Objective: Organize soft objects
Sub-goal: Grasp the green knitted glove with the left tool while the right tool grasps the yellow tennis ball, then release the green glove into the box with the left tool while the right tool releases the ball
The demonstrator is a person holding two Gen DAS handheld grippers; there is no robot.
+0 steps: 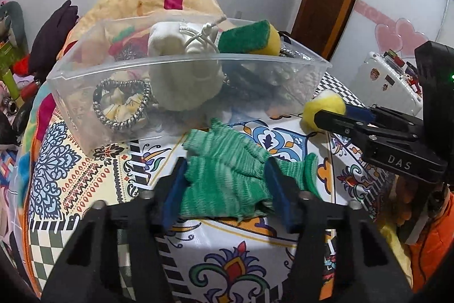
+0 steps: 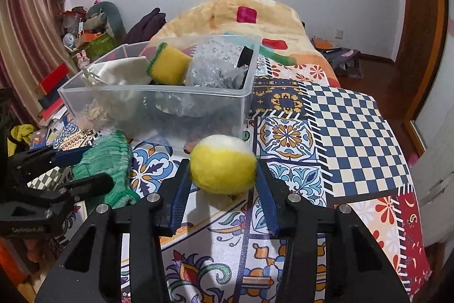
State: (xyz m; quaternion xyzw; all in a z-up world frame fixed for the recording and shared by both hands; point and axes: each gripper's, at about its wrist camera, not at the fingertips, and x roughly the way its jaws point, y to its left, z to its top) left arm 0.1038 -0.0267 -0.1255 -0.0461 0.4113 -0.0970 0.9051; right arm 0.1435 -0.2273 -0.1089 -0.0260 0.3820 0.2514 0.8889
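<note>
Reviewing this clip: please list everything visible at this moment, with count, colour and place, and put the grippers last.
Knit cloth: one, green, on the patterned cover, between the left gripper's fingers.
Soft ball: one, yellow and white, between the right gripper's fingers, in front of the bin.
Plastic bin: one, clear, on the patterned cover behind both items.
Sponge: one, yellow with green scrub layer, on top of the bin's contents.
Drawstring pouch: one, cream, in the bin.
Scrunchie: one, yellowish with a silver ring around it, in the bin.
Patterned cover: one, multicoloured.
Left gripper: black, blue pads, closed on the cloth.
Right gripper: black, blue pads, closed on the ball.
</note>
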